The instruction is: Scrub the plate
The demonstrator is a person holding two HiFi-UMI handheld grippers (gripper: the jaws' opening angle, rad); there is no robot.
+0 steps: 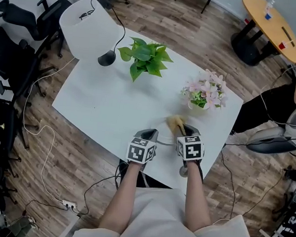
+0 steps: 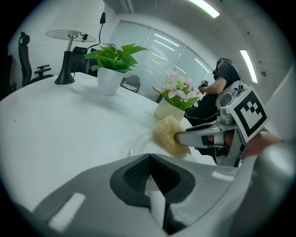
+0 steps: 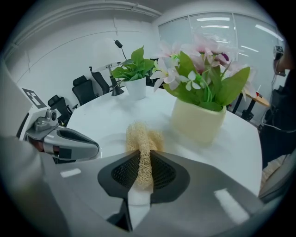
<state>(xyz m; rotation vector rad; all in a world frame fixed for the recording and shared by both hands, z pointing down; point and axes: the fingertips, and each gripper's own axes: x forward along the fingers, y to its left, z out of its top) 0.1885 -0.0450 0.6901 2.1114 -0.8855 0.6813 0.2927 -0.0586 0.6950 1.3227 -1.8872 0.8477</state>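
**At the worktop's near edge, sponge meets plate**

Near the front edge of the white worktop (image 1: pixel 97 105), a clear plate (image 1: pixel 166 139) lies between the two claws. The right claw (image 3: pixel 142 155) is closed tight on a pale, coarse sponge (image 3: pixel 142 134). The sponge is pinched between its pads and bulges out past the tips. In the left gripper view the sponge rests on the plate. The left claw (image 2: pixel 149 157) has its jaws drawn together at the plate's near-left rim and appears to be pinching it, though the clear rim is hard to trace between the pads. Just beyond the plate stands a cream pot of pink flowers (image 1: pixel 205 95). Farther back are a green plant (image 1: pixel 143 55) in a white pot and a white lamp (image 1: pixel 89 24).
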